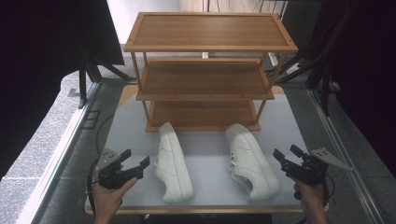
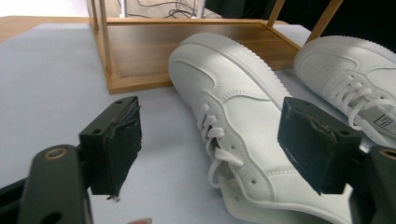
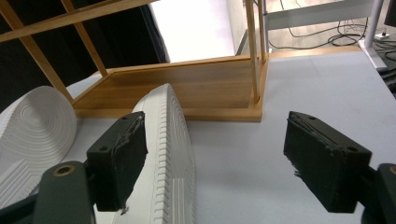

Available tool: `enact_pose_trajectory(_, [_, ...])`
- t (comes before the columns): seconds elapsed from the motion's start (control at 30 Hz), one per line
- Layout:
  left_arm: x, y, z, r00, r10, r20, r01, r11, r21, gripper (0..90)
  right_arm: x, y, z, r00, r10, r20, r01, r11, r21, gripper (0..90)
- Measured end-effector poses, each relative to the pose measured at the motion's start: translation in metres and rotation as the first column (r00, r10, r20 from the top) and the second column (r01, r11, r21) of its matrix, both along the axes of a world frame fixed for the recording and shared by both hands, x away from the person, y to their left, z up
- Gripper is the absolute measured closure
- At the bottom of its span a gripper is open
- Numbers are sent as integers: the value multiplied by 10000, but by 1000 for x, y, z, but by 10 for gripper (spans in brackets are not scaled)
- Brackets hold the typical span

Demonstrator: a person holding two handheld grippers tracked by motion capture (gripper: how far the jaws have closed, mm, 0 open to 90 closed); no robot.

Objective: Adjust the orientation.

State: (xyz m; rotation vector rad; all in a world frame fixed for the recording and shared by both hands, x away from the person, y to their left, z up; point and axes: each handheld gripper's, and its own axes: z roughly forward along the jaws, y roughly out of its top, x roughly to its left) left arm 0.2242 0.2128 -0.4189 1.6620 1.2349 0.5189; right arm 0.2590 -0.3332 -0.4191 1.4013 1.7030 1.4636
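**On the grey mat, two shoes on their sides and both grippers wide and empty**

In front of the wooden rack's lowest shelf [image 1: 203, 114] lie two white sneakers, both tipped on their sides with toes toward the rack; the left shoe [image 1: 173, 161] shows its laces and upper to the left gripper [image 1: 133, 163]; the right shoe [image 1: 250, 161] shows its ribbed sole to the right gripper [image 1: 286, 154] in that gripper's own view. Both grippers stand apart from the shoes, jaws spread wide, nothing between the pads.

The likely step is to take a shoe in each gripper and set the pair on the rack [image 1: 208, 32]; to do it well, bring each gripper in from its own side and close across the heel collar or the rear of the sole, where the shoe is stiff; avoid the laces and the soft tongue, which would slip or fold. Turn each shoe upright as it lifts; keep clear of the rack's thin uprights on the way in. The mat [image 1: 205, 196] is smooth, so a sideways nudge may push a shoe away; close on it squarely.
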Motion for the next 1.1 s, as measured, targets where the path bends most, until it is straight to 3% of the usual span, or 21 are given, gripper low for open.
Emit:
enact_pose_trajectory(0.13, [-2, 1, 1, 9999, 8, 128, -4, 9997, -253, 241, 1, -1, 0, 10000, 3, 76, -6, 9995, 319, 231])
enact_pose_trajectory(0.17, [-3, 3, 1, 9999, 46, 162, -37, 9985, -549, 257, 1, -3, -1, 10000, -73, 43, 71, 9992, 390, 235])
enact_pose_trajectory(0.33, [-6, 3, 0, 9999, 164, 55, -159, 9964, -830, 321, -1, -9, -3, 9999, -150, -72, 154, 9976, 668, 238])
enact_pose_trajectory(0.4, [-8, 3, 0, 9997, 235, -4, -234, 9959, -870, 387, 0, -13, -4, 9997, -224, -87, 229, 9978, 619, 241])
enact_pose_trajectory(0.43, [-10, 3, 1, 9995, 318, 26, -315, 9953, -914, 476, 1, -15, -4, 9996, -281, -95, 287, 9972, 692, 244])
enact_pose_trajectory(0.47, [-11, 4, 2, 9993, 379, 34, -373, 9944, -986, 476, 1, -15, -4, 9996, -281, -95, 287, 9972, 692, 244])
enact_pose_trajectory(0.53, [-16, 4, 5, 9993, 368, 62, -359, 9932, -1112, 570, 1, -17, -3, 9997, -247, -59, 251, 9966, 780, 246])
enact_pose_trajectory(0.57, [-18, 3, 6, 9995, 317, 68, -307, 9931, -1128, 657, 1, -17, -2, 9997, -260, -44, 263, 9968, 752, 248])
enact_pose_trajectory(0.77, [-39, -1, 5, 9995, -259, -190, 239, 9952, -952, 804, 0, -10, -3, 9996, -199, -186, 212, 9975, 676, 253])
enact_pose_trajectory(0.87, [-44, -2, 0, 9982, -486, -364, 445, 9933, -1065, 839, -1, -8, -3, 9996, -156, -246, 174, 9970, 756, 259])
enact_pose_trajectory(0.9, [-45, -2, -2, 9976, -559, -415, 512, 9929, -1074, 859, -2, -8, -3, 9996, 12, -267, 20, 9932, 1164, 260])
enact_pose_trajectory(0.97, [-47, -7, -7, 9959, -687, -595, 629, 9935, -944, 862, -2, -8, -3, 9996, 47, -270, -11, 9912, 1322, 262])
enact_pose_trajectory(1.1, [-51, -18, -16, 9909, -1059, -825, 995, 9919, -784, 879, -5, -6, -5, 9995, 48, -324, -10, 9931, 1171, 262])
